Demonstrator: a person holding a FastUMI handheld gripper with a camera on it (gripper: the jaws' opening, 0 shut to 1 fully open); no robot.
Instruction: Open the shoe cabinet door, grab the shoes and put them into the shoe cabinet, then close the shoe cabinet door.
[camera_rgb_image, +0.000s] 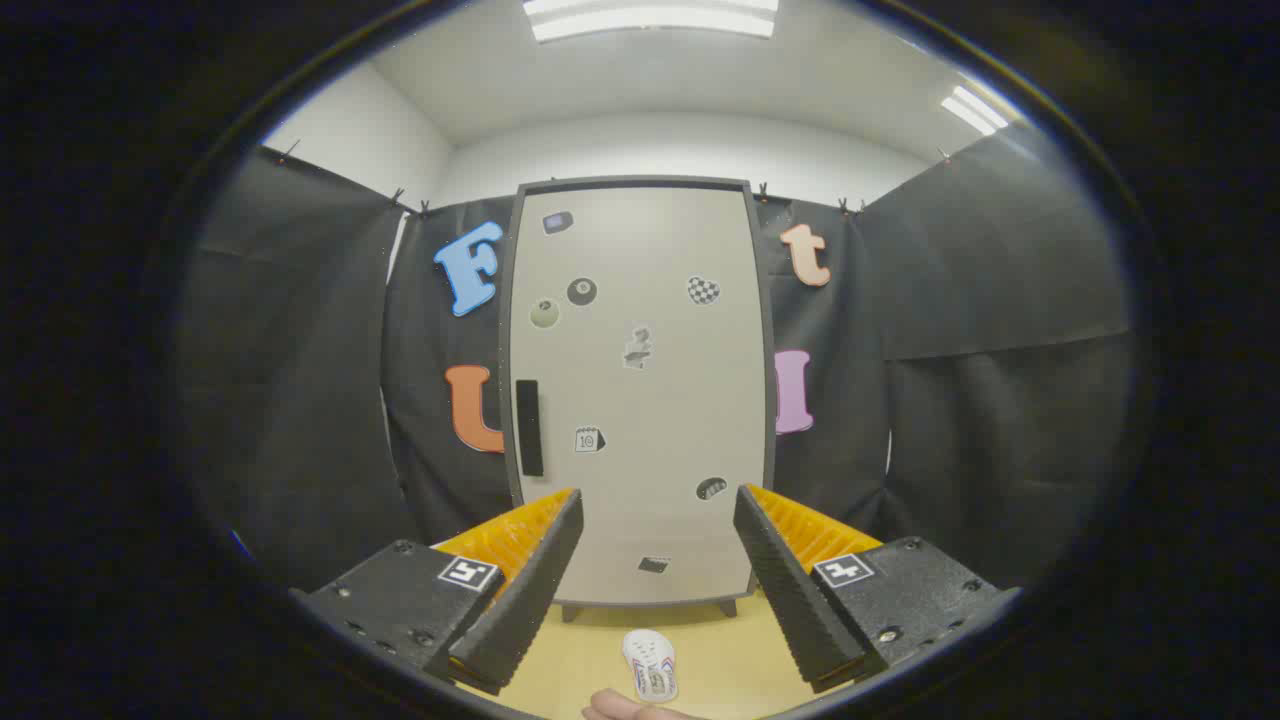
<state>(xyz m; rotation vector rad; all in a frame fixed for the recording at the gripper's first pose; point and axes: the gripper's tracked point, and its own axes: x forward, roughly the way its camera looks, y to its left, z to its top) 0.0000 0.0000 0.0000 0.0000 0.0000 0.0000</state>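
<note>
The gripper (660, 600) has two black ribbed fingers (520, 610) backed by ridged orange wedges; each sits on a black block with small screws; each block bears a square black-and-white marker.

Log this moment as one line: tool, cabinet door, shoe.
tool: open, empty, facing cabinet | cabinet door: closed | shoe: on floor before cabinet, between fingers | phase: before door opening

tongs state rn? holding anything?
Tongs: open, holding nothing, fingers spread wide, aimed at the closed shoe cabinet door.
Shoe: on the floor between the fingers, ungrasped.
</note>
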